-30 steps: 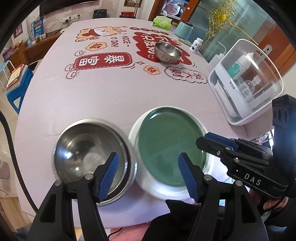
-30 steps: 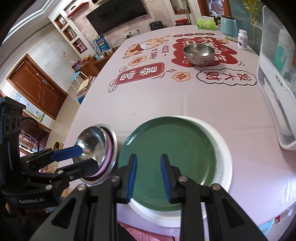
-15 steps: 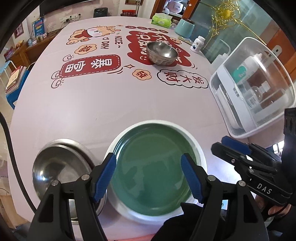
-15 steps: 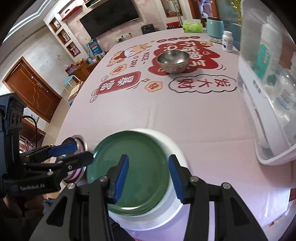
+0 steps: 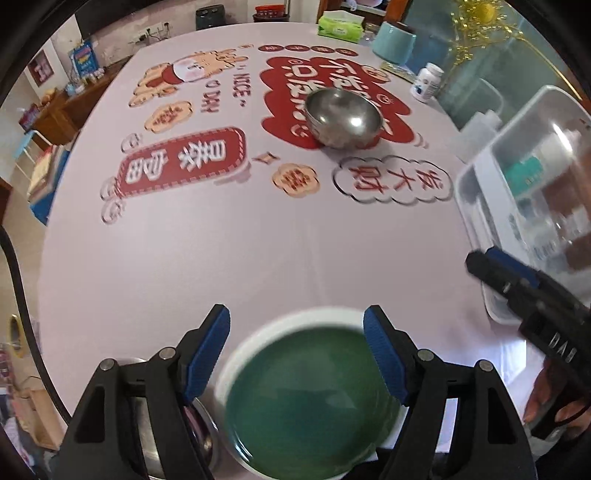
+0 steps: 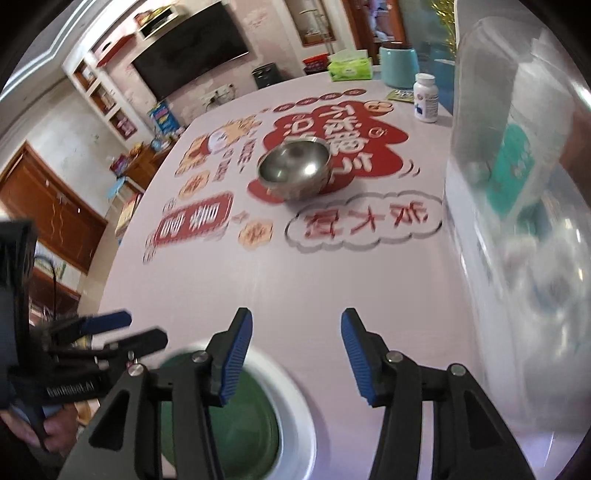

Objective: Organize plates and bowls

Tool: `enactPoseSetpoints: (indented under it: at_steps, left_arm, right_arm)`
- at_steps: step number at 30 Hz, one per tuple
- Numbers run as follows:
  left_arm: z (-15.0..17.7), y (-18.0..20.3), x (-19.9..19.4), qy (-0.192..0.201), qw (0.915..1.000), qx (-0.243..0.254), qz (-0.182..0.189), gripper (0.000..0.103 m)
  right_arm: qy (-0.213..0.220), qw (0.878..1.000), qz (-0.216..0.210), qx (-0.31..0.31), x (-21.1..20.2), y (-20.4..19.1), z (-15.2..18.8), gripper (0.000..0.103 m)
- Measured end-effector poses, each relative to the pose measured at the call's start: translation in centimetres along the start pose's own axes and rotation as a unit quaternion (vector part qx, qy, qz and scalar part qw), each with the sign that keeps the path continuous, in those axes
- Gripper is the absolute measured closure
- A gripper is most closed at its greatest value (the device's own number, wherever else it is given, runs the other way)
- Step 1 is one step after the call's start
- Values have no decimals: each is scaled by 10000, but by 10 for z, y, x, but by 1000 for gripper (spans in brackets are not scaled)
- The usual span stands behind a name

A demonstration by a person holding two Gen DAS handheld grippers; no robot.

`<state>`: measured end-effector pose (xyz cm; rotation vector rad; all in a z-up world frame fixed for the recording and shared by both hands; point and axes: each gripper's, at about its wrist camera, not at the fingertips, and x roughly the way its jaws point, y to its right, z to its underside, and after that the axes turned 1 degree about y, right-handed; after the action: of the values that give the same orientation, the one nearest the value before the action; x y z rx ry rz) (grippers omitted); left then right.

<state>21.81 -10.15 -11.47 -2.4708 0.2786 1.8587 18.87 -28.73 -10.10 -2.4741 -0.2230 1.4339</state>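
A green plate with a white rim (image 5: pixel 310 398) lies at the table's near edge, also in the right wrist view (image 6: pixel 258 424). A steel plate (image 5: pixel 201 435) lies to its left, mostly hidden behind my left fingers. A small steel bowl (image 5: pixel 341 120) stands far out on the red print, also in the right wrist view (image 6: pixel 293 171). My left gripper (image 5: pixel 297 354) is open and empty above the green plate's far rim. My right gripper (image 6: pixel 297 356) is open and empty, over bare cloth just right of the plate.
A clear-lidded white box (image 5: pixel 532 195) stands along the right edge, close to my right gripper (image 6: pixel 524 221). A white pill bottle (image 5: pixel 426 81), a teal canister (image 5: pixel 397 42) and a green tissue pack (image 5: pixel 340 27) stand at the far end. The pink printed tablecloth (image 5: pixel 221 240) covers the table.
Both grippers have pulled back and lifted from the plates, so the plates slid down in view. My right gripper has opened from nearly shut to wide. The steel plate has gone mostly out of sight.
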Motion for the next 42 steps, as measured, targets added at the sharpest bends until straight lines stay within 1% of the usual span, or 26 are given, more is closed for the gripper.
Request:
enactPoseSetpoints:
  at_steps: [3, 4, 6, 9, 11, 17, 22, 25, 27, 30, 32, 36, 37, 39, 41, 42]
  left_arm:
    - [-25, -1, -3, 64, 9998, -19, -184, 28]
    - [-32, -1, -4, 101, 9997, -29, -234, 26]
    - [-51, -1, -5, 184, 9992, -70, -351, 26]
    - [-76, -1, -7, 327, 9983, -213, -443, 26]
    - [-90, -2, -8, 390, 9976, -304, -484, 26]
    - [-124, -2, -4, 675, 9953, -509, -482, 26]
    - [-144, -2, 8, 893, 9930, -680, -377, 26]
    - [-152, -3, 21, 1026, 9908, -822, -315, 31]
    - [-156, -7, 32, 1081, 9890, -1001, -123, 32]
    - [-160, -10, 50, 1001, 9876, -1201, 123, 37]
    - [-164, -9, 61, 963, 9871, -1243, 301, 44]
    - [-170, -2, 81, 862, 9881, -1209, 395, 49]
    - [-172, -1, 87, 820, 9882, -1215, 438, 52]
    - [-173, 0, 100, 681, 9886, -1235, 522, 58]
    - [-175, 3, 114, 519, 9895, -1224, 570, 63]
    - [-175, 3, 119, 464, 9898, -1210, 586, 64]
  right_arm:
    - [102, 9997, -134, 191, 6, 2, -24, 52]
    - [130, 9996, -121, 226, 7, 2, -30, 52]
    - [189, 9992, -80, 351, 13, 3, -45, 52]
    - [326, 9974, -188, 621, 23, 5, -67, 52]
    - [372, 9972, -166, 631, 29, 4, -79, 52]
    - [443, 9963, -75, 735, 57, 8, -106, 52]
    - [399, 9974, -40, 596, 84, 12, -114, 52]
    - [421, 9973, -106, 600, 96, 16, -113, 52]
    - [463, 9970, -149, 595, 102, 17, -111, 52]
    - [471, 9972, -177, 555, 114, 18, -108, 52]
    - [462, 9972, -204, 560, 119, 18, -108, 52]
    - [508, 9967, -282, 558, 129, 18, -106, 53]
    - [516, 9968, -264, 551, 132, 18, -106, 53]
    - [478, 9970, -224, 569, 138, 19, -105, 58]
    - [368, 9963, -277, 719, 144, 25, -103, 70]
    - [342, 9961, -282, 767, 145, 26, -102, 72]
